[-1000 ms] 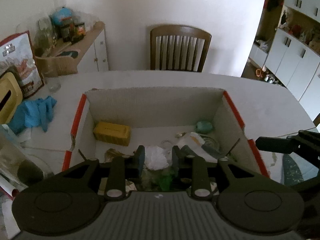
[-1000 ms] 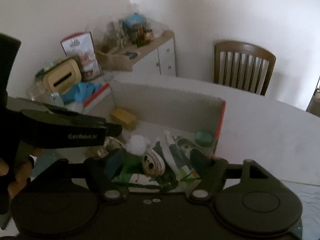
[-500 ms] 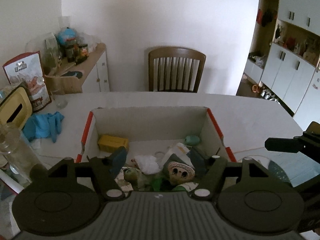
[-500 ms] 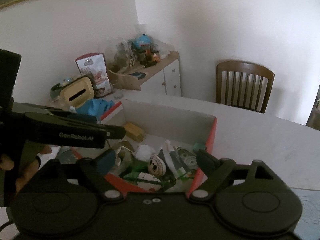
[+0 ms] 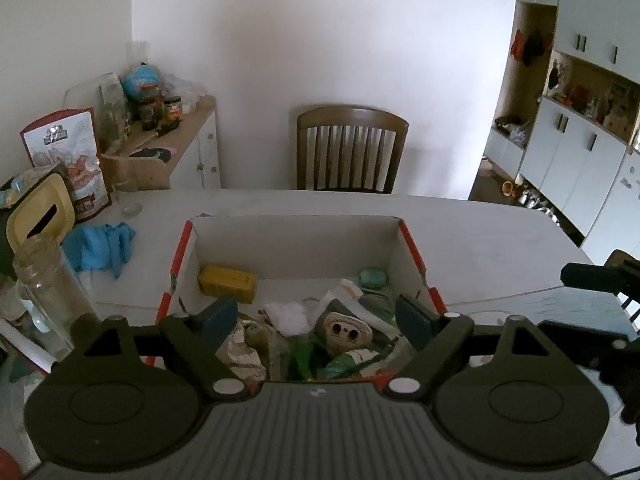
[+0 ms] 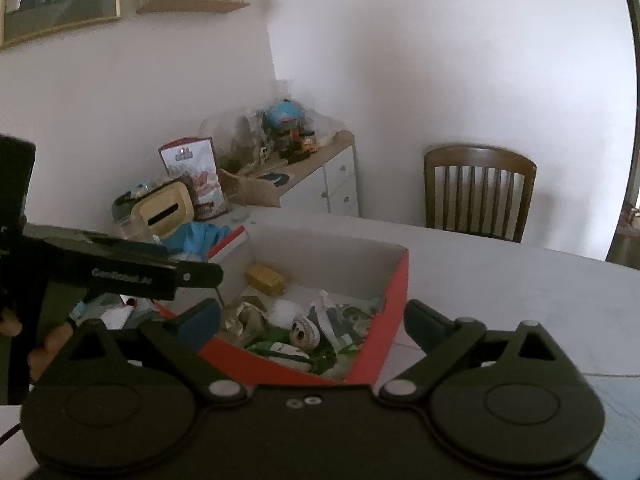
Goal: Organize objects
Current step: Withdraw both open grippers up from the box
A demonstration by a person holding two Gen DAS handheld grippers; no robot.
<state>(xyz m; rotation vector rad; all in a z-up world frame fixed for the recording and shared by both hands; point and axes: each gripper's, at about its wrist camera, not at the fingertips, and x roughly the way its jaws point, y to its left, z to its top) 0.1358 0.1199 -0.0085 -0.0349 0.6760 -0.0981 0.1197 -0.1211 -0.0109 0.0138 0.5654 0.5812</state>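
A red and white cardboard box (image 5: 294, 240) sits on the white table and holds several small things: a yellow block (image 5: 227, 279), a white fluffy ball (image 5: 287, 313), a small face figure (image 5: 345, 326), a teal round piece (image 5: 372, 278) and green scraps. My left gripper (image 5: 318, 318) is open and empty above the box's near edge. My right gripper (image 6: 312, 320) is open and empty, raised over the box (image 6: 394, 292) from the right. The figure (image 6: 305, 331) and yellow block (image 6: 266, 279) show there too.
A wooden chair (image 5: 352, 148) stands behind the table. A blue cloth (image 5: 100, 246), a yellow container (image 5: 38, 216), a glass jar (image 5: 44, 280) and a bag (image 5: 70, 156) crowd the table's left side. A cluttered sideboard (image 5: 180, 148) lies beyond. White cabinets (image 5: 580, 140) are at the right.
Both grippers have risen and pulled back from the box. My left gripper opened, letting go of the white ball, which now lies in the box.
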